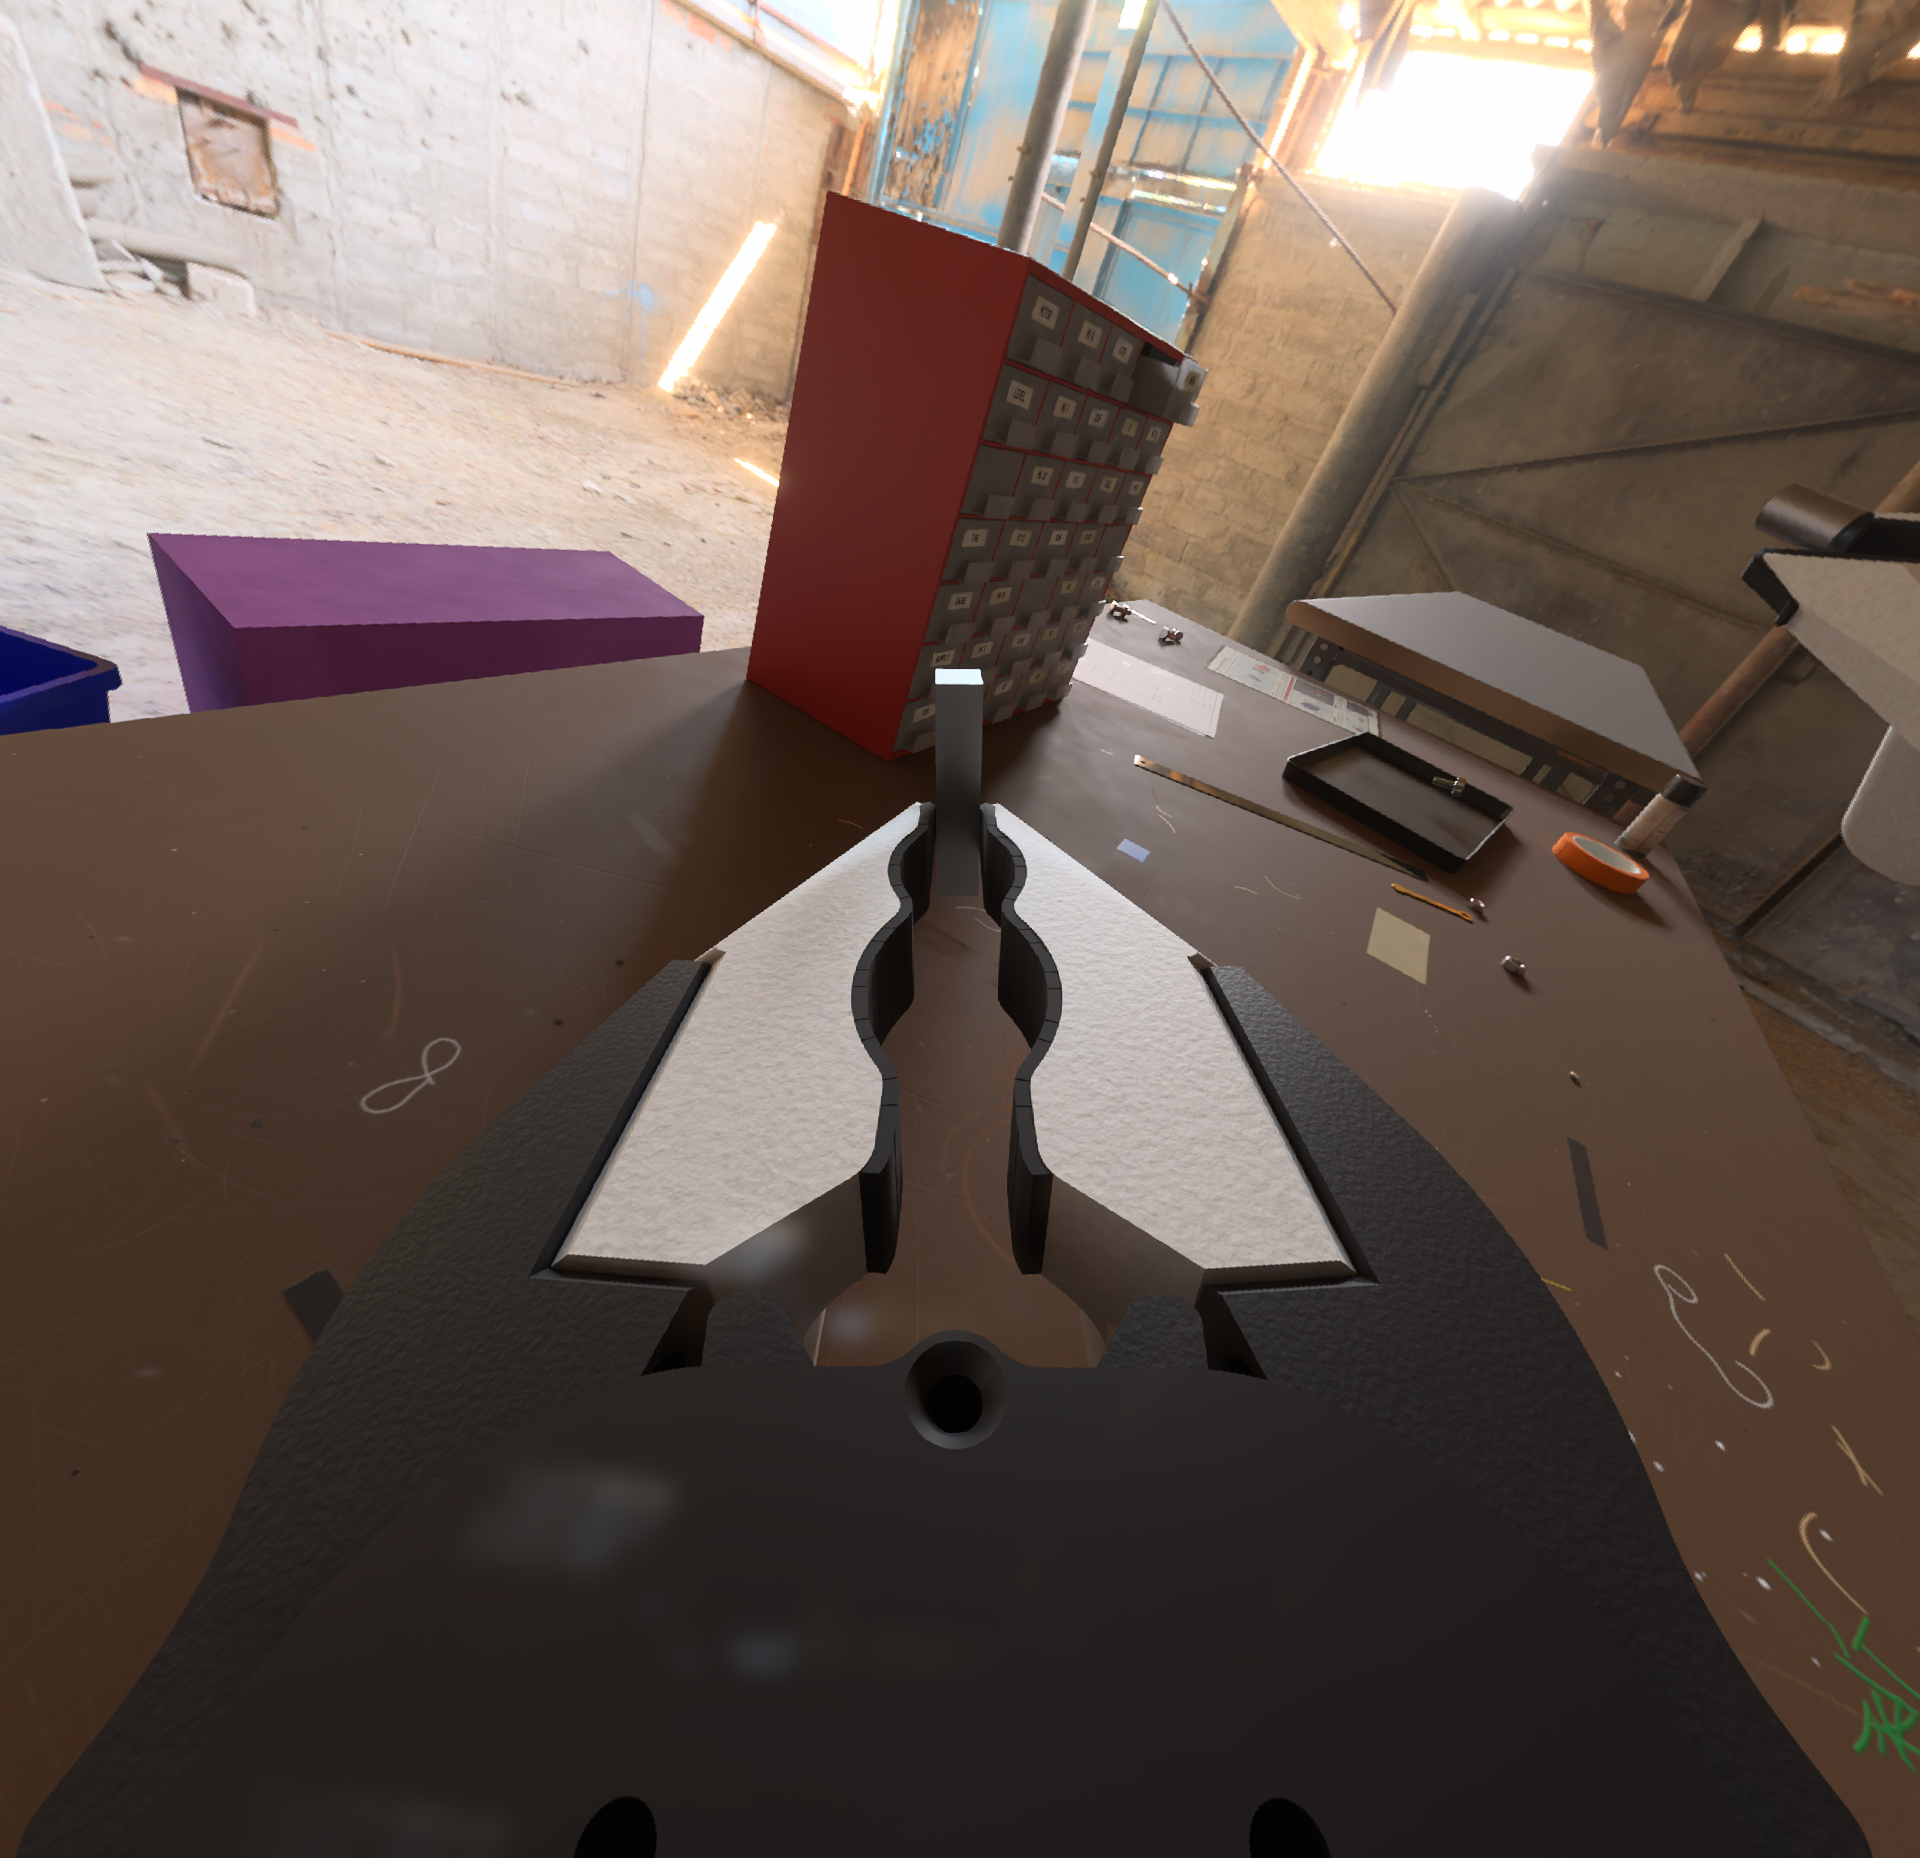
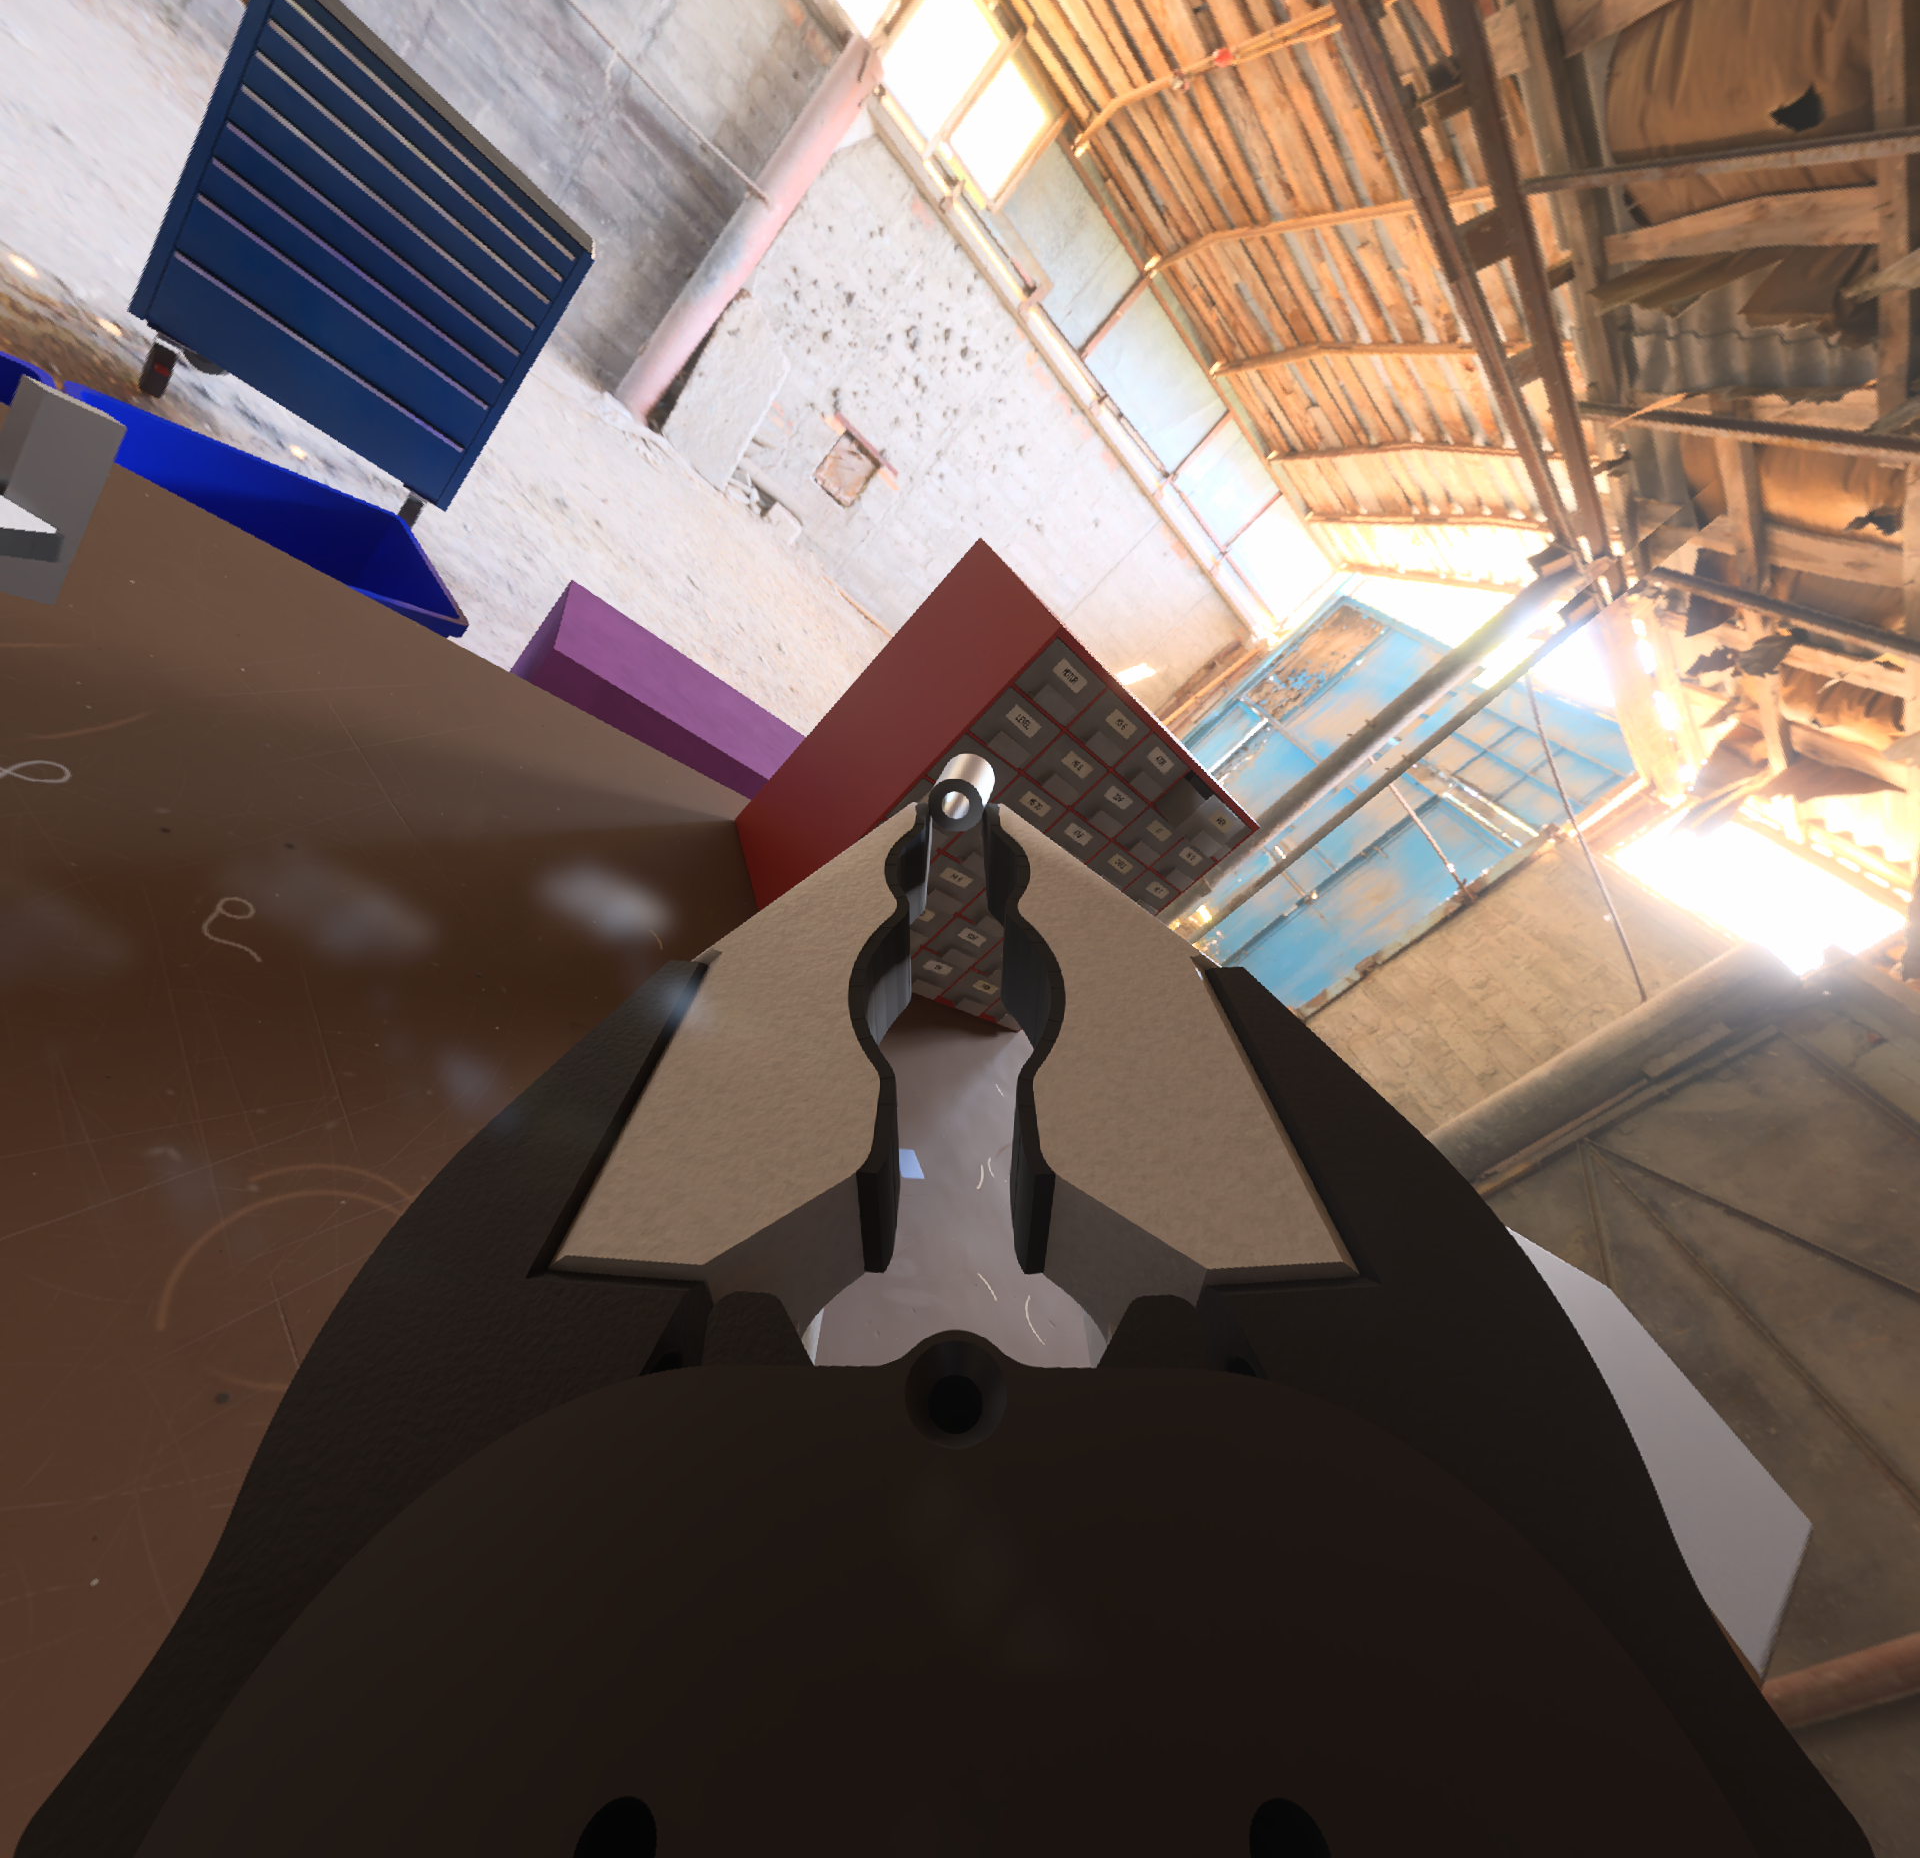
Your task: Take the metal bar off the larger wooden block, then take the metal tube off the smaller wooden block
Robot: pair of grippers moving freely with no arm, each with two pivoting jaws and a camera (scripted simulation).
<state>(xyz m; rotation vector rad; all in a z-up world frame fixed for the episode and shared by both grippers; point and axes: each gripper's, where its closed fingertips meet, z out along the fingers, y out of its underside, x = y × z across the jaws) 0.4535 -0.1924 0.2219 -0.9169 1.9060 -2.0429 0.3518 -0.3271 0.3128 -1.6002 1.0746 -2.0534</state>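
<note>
In the left wrist view my left gripper (image 1: 957, 821) is shut on the grey metal bar (image 1: 957, 759). The bar stands upright between the fingertips, its light square end on top, above the brown table (image 1: 416, 925). In the right wrist view my right gripper (image 2: 957, 821) is shut on the shiny metal tube (image 2: 961, 792), whose open round end faces the camera, held up off the table. The right gripper with the tube also shows at the right edge of the left wrist view (image 1: 1829, 541). The left gripper shows at the left edge of the right wrist view (image 2: 42, 489). No wooden block is in view.
A red drawer cabinet (image 1: 883, 478) stands on the table just beyond the bar. A black tray (image 1: 1392, 790), a steel ruler (image 1: 1268, 811), an orange tape roll (image 1: 1600, 861), a spray can (image 1: 1662, 811) and a grey board (image 1: 1496, 665) lie to the right. A purple box (image 1: 416, 603) and blue bin (image 2: 312, 530) sit past the far edge.
</note>
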